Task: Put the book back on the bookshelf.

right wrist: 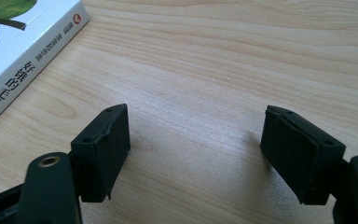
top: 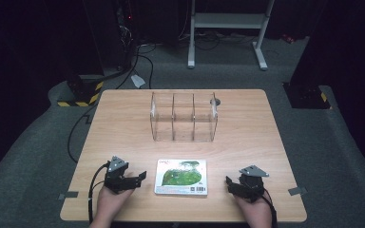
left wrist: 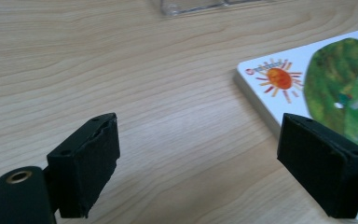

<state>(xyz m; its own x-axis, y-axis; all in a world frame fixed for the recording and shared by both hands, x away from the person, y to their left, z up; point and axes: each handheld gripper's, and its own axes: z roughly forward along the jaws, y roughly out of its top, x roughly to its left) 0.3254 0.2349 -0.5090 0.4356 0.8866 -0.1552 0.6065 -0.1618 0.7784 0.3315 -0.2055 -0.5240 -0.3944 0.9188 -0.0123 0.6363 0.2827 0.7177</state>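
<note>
Both grippers rest wide and empty — a flat white picture book with a green cover lies between left gripper and right gripper; best pinch a book edge squarely before lifting.

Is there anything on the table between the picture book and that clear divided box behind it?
No. In the high view, only bare wooden table lies between the book and the clear box.

We see bare surface left and right of the flat book, open wood between book and clear divider rack, the rack blocking the far middle, our fingers spread over bare wood
</note>
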